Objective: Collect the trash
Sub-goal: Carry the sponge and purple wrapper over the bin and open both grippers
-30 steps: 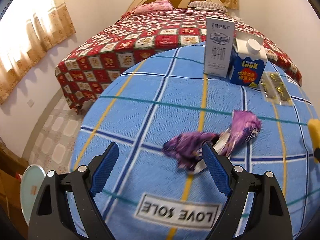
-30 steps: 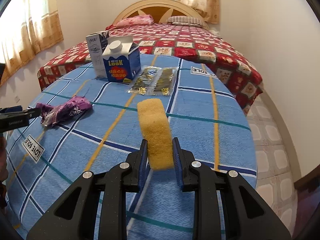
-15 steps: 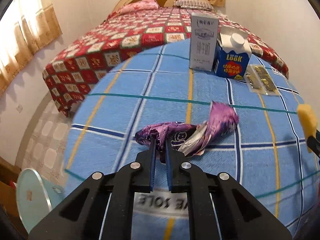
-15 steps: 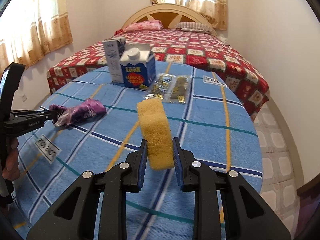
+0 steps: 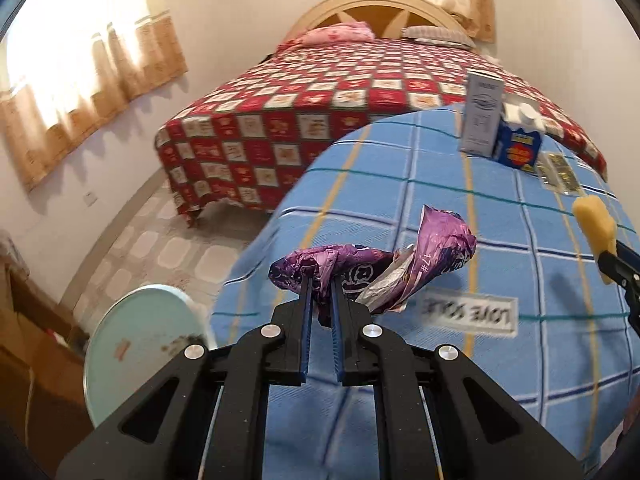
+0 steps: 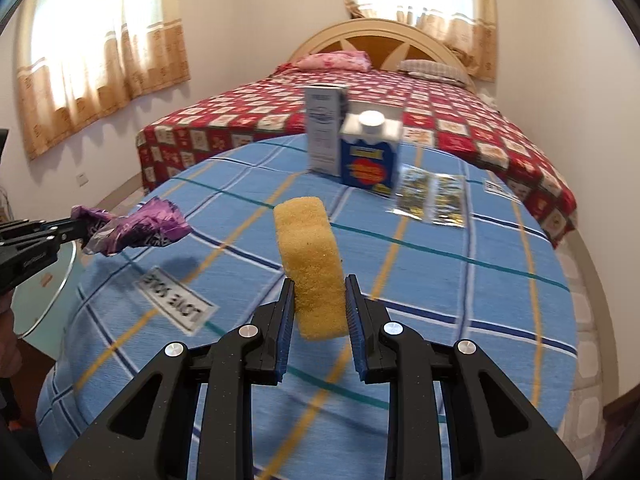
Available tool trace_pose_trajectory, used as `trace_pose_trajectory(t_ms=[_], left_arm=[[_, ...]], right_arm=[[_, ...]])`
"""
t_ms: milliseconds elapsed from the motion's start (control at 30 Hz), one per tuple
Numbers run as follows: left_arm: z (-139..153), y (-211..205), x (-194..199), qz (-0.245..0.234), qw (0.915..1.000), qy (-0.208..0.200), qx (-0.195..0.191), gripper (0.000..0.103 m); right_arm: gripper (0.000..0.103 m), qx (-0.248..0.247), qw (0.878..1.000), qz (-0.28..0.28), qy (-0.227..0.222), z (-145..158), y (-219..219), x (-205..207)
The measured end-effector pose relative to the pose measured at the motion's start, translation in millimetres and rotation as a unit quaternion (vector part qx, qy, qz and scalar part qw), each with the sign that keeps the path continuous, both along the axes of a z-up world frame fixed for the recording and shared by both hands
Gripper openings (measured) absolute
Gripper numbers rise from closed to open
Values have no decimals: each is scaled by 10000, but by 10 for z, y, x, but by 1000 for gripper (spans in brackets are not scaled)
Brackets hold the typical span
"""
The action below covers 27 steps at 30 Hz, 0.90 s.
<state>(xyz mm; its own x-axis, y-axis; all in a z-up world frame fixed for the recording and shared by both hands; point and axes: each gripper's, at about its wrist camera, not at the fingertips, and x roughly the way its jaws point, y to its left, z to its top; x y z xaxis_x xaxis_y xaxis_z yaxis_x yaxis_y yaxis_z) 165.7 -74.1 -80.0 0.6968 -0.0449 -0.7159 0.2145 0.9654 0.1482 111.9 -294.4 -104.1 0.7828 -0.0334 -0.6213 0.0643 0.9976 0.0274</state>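
Note:
A crumpled purple wrapper [image 5: 372, 268] hangs above the blue checked tablecloth [image 5: 440, 380], pinched at one end by my left gripper [image 5: 320, 280], which is shut on it. In the right wrist view the same purple wrapper [image 6: 132, 228] sticks out of the left gripper [image 6: 78, 229] near the table's left edge. My right gripper [image 6: 319, 286] is shut on a yellow sponge [image 6: 312, 264] held upright over the table. The sponge [image 5: 596, 228] also shows at the right edge of the left wrist view.
A white carton [image 6: 326, 128], a blue milk carton [image 6: 370, 152] and clear packets [image 6: 432, 196] stand at the table's far side. A pale green round lid [image 5: 140, 344] lies below the table's left edge. A bed [image 6: 360, 92] with a red checked cover is behind.
My left gripper closed on the purple wrapper, lifted it off the cloth and carried it toward the table's left edge. The right gripper drifted with the sponge still in it.

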Motion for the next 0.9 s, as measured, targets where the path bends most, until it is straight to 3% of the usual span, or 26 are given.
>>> trace_pose_trajectory(t_ms=[367,900], left_arm=[[17,588,-146,420,9991,-45,-68,9],[55,1205,-316,879,9959,-148,128,9]], right_arm=[[26,-65,9991,410,-1,30,538,81],[26,-233,9939,1074,-18,57,1217,127]])
